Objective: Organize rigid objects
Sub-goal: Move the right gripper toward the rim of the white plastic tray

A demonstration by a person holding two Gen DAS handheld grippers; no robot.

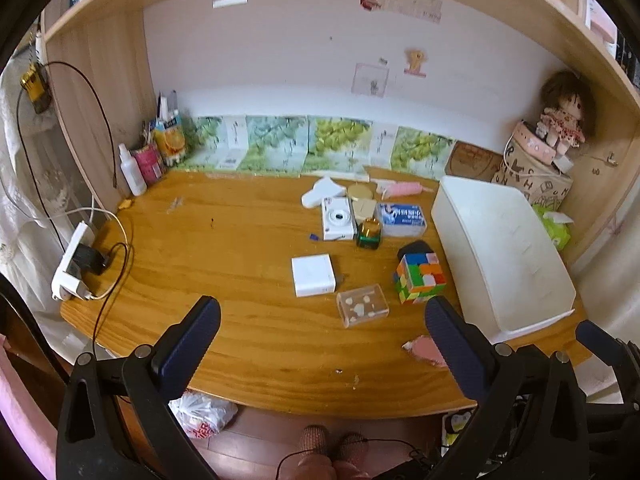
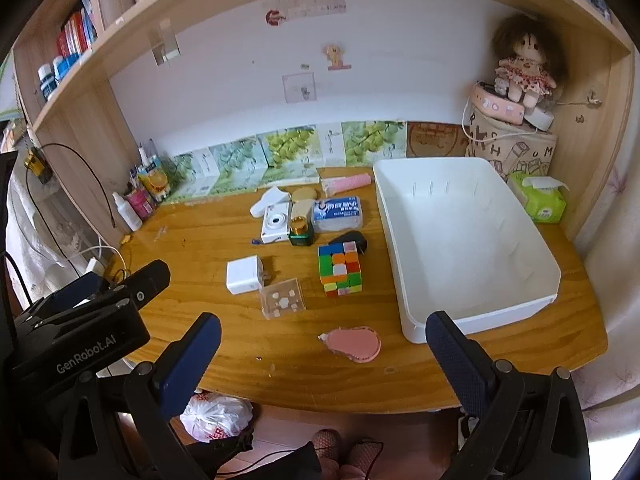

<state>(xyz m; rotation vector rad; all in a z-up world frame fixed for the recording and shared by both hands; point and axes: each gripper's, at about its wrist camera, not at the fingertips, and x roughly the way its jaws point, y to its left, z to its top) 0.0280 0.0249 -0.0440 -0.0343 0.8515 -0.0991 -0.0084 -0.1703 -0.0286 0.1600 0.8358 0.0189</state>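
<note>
Right wrist view: two spread, empty tools (image 2: 323, 364), one white bin (image 2: 404, 312), one puzzle cube (image 2: 340, 274)

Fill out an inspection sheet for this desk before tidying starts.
Surface: wooden desk, some specks.
Job's things: white bin empty; puzzle cube, white charger, clear box, white camera, pink tape dispenser loose beside it.
Clutter: tissue pack, doll, bottles.
Grippers: left gripper and right gripper open, empty.
Cables: power strip with leads, left edge.
Surroundings: shelves above; plastic bag on floor.
</note>
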